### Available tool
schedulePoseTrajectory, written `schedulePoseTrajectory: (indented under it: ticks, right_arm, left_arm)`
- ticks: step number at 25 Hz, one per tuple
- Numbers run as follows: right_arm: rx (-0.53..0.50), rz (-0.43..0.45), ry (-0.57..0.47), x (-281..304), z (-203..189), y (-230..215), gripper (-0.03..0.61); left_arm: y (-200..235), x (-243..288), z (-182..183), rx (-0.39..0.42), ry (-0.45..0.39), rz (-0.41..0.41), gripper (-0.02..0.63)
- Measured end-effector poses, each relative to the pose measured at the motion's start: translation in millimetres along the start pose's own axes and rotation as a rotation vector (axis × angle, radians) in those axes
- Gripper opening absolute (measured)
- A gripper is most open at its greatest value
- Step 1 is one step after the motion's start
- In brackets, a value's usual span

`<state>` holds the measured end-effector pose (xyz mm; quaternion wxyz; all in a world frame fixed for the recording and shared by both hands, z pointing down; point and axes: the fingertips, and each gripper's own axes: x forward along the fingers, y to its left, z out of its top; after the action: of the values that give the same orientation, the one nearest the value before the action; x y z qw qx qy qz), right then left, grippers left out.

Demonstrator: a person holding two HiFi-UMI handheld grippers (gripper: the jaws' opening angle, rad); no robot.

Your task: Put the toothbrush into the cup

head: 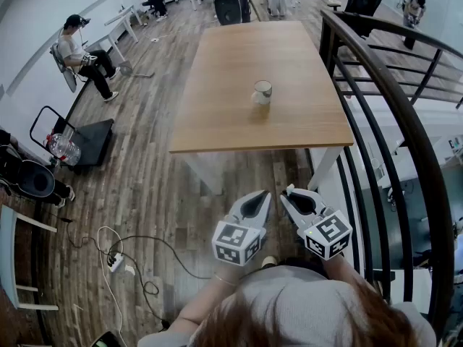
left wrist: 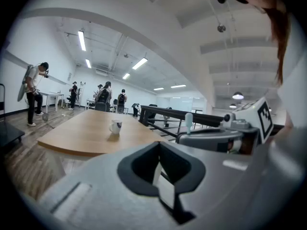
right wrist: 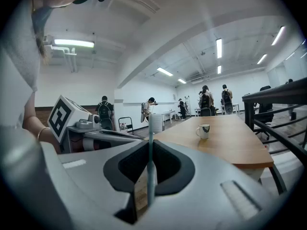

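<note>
Your right gripper (head: 291, 191) is clamped on the toothbrush (right wrist: 151, 166), which stands upright btwn the jaws, brush end up. The cup (head: 262, 92) sits mid-table (head: 217, 125), mouth up, well ahead of both grippers. Left gripper (head: 265, 194) is closed & empty, just beside the right.

Look at that table top (head: 239, 114): pale wood, smooth, with a soft satin sheen under the lights. The cup (head: 262, 92) looks like glazed ceramic, white and glossy. The floor (head: 145, 194) is wooden planking, greyer, streakier and duller than the table. The railing (head: 405, 121) reads as dark painted metal in smooth tubes. The left gripper (left wrist: 160, 145) and right gripper (right wrist: 149, 143) have matt grey plastic shells with darker, rubbery-looking jaw linings. The toothbrush (right wrist: 151, 166) is pale, slightly translucent plastic. The marker cube (head: 236, 241) carries flat black-and-white print. The person's top (head: 311, 309) is grey knitted cloth.
</note>
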<state>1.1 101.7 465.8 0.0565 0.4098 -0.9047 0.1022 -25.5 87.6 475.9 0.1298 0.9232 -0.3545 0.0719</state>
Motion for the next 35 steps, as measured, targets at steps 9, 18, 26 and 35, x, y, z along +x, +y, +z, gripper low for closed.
schedulePoseTrajectory:
  ticks: [9,18,26,35]
  right_arm:
    - [0.001,-0.023,-0.012,0,5,-4,0.026]
    - [0.015,-0.035,-0.03,3,6,-5,0.028]
    - [0.04,-0.079,-0.099,5,23,-14,0.026]
    - [0.067,-0.076,-0.085,27,24,-32,0.028]
  left_arm:
    - [-1,2,0,0.003,0.002,-0.01,-0.003]
    - [3,1,-3,0.005,0.007,-0.018,-0.003]
    - [7,10,3,0.021,0.002,-0.031,-0.003]
    - [26,30,8,0.009,0.006,-0.042,-0.003]
